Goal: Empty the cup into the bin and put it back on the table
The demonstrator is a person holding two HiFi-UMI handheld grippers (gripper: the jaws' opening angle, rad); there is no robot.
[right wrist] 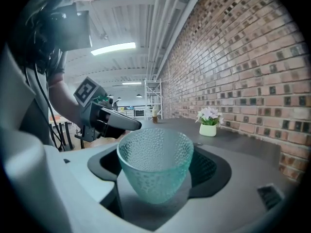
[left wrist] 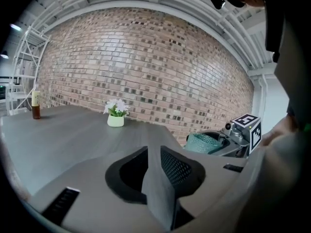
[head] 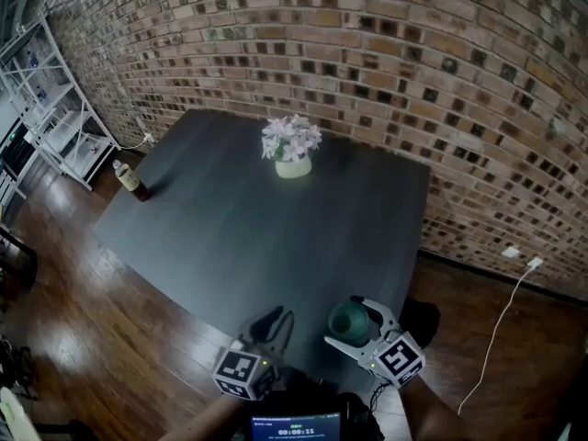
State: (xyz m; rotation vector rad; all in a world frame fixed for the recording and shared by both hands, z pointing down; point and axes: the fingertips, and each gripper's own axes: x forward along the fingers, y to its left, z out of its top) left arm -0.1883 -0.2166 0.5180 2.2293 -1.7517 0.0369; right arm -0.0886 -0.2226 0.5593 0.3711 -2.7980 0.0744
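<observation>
Brick wall behind, dark desk (head: 276, 237) below. The right gripper (head: 342, 322) has its jaws wide round the cup (right wrist: 155, 164), kept upright at five o'clock for carrying. The left gripper (head: 274, 324) has narrow jaws with nothing in them. Flowers (head: 292, 150) at twelve and bottle (head: 131, 180) at ten are well clear. A dark shape (head: 421, 320) at four may be the bin.

White pot of pale flowers (head: 292, 152) near brick wall (head: 367, 53); brown bottle (head: 130, 179) well left; white shelving (head: 55, 108) in corner.
</observation>
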